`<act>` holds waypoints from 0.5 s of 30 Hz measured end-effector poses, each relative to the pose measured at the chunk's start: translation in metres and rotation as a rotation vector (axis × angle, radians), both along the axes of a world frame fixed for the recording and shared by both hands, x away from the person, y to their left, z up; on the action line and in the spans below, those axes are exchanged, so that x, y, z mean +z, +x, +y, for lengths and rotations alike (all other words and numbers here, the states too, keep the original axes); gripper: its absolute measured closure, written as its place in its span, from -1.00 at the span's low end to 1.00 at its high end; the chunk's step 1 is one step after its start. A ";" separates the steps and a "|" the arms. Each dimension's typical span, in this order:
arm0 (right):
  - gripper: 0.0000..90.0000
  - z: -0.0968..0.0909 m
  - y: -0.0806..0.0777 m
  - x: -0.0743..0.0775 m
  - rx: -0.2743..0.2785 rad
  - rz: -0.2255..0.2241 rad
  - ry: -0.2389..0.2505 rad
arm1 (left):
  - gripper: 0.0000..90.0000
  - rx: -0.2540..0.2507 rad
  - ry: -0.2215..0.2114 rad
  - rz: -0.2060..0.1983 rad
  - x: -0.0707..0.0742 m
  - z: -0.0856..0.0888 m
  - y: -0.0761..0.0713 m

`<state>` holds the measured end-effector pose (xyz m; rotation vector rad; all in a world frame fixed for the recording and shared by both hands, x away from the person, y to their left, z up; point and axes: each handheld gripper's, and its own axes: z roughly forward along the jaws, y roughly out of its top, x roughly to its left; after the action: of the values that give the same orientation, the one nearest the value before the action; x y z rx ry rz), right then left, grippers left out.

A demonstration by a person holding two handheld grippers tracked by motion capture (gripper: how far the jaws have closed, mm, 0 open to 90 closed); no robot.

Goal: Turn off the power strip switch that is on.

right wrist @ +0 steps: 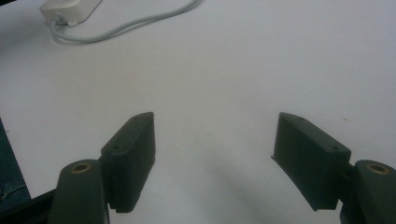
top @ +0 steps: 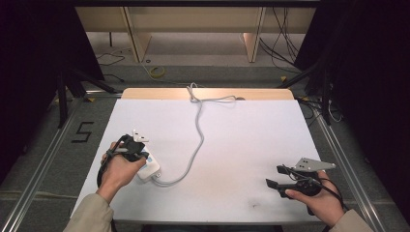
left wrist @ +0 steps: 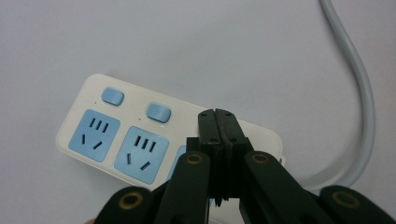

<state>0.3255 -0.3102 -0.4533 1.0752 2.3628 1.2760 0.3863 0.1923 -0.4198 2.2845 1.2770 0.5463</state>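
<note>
Grey cable trails from power strip.

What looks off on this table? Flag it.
Nothing is damaged or spilled. The power strip lies flat on the table, its cord snaking loosely to the far edge. A faint smudge marks the near edge.

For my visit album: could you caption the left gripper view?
Shut left gripper poised over a white power strip with blue sockets, its grey cord curling away.
</note>
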 end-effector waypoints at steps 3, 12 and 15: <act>-0.33 0.000 0.000 0.000 0.001 -0.003 0.000 | 1.00 0.000 0.002 0.006 0.000 0.000 0.001; -0.33 0.000 0.000 0.000 0.001 -0.001 0.000 | 1.00 0.006 0.009 0.023 -0.001 0.001 0.006; -0.33 0.000 0.000 0.000 0.001 0.001 0.001 | 1.00 0.005 0.019 0.030 -0.003 0.000 0.009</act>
<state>0.3255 -0.3102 -0.4533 1.0749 2.3637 1.2770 0.3952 0.1925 -0.4226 2.3138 1.2972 0.5297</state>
